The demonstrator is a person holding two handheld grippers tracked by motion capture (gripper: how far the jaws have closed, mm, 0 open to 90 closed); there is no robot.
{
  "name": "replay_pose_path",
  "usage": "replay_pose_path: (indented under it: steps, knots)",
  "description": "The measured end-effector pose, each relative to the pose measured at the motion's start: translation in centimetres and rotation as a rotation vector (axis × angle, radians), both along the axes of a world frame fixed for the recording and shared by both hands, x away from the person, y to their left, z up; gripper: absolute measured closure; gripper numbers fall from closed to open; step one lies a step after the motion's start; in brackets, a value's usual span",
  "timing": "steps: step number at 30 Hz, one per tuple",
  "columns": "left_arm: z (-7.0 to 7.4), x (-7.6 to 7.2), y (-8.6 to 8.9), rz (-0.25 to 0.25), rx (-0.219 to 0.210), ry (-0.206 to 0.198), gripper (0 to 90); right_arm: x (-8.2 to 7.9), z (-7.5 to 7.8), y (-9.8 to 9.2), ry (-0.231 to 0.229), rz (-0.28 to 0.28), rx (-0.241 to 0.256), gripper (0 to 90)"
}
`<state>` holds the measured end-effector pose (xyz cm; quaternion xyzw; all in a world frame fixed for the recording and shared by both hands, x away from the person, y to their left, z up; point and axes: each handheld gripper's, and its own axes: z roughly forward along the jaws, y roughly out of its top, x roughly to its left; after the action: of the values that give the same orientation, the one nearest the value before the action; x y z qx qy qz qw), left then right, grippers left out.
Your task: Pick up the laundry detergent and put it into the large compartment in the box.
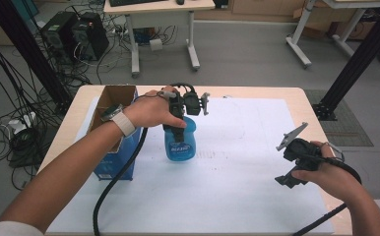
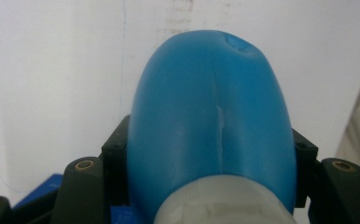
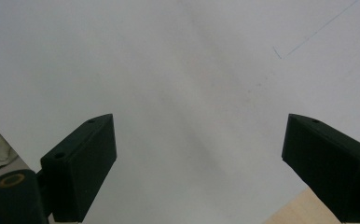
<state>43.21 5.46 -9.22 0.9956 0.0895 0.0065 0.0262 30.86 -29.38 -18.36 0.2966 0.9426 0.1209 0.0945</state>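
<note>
A blue plastic bottle with a printed label stands upright over the white sheet, just right of the box. My left gripper comes down from above and is shut on its upper part. In the left gripper view the black pads press both sides of the blue bottle, with a whitish cap at the bottom edge. I cannot tell whether the bottle's base touches the sheet. My right gripper hovers at the table's right side, open and holding nothing. Its jaws stand wide apart over the white sheet in the right gripper view.
An open box with blue sides and brown cardboard flaps stands at the table's left, under my left forearm. The wooden table edge runs along the right of the sheet. Desks, computers and cables stand on the floor beyond.
</note>
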Motion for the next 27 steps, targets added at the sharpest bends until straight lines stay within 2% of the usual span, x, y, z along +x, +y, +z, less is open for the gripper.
replay_pose_path:
  steps: [4,7,12,16,17,18,22,27]
  knots:
    - [2.6,-0.4,1.3,0.098,-0.035,0.029,38.2,0.1,0.2,0.3,-0.003,0.007,0.002,9.7]
    - [4.4,-1.1,2.0,0.133,-0.044,0.022,38.2,0.1,0.3,0.5,-0.006,0.015,0.002,9.7]
    - [8.0,-2.2,3.0,0.253,-0.041,-0.003,38.3,0.3,0.6,0.8,-0.006,0.031,-0.005,9.9]
    - [10.7,-2.4,4.9,0.358,-0.052,-0.001,38.2,0.4,1.0,0.9,-0.016,0.037,-0.004,9.9]
    - [11.1,-2.5,5.3,0.373,-0.053,-0.003,38.2,0.3,1.1,1.0,-0.017,0.038,-0.004,9.9]
    - [11.6,-2.6,5.8,0.415,-0.056,-0.005,38.2,0.4,1.2,1.0,-0.02,0.041,-0.004,9.9]
    - [13.2,-2.8,7.5,0.521,-0.056,-0.009,38.2,0.5,1.3,1.2,-0.027,0.052,-0.002,9.9]
    - [14.8,-3.0,9.8,0.652,-0.085,-0.009,38.2,0.6,1.5,1.5,-0.031,0.063,-0.005,9.9]
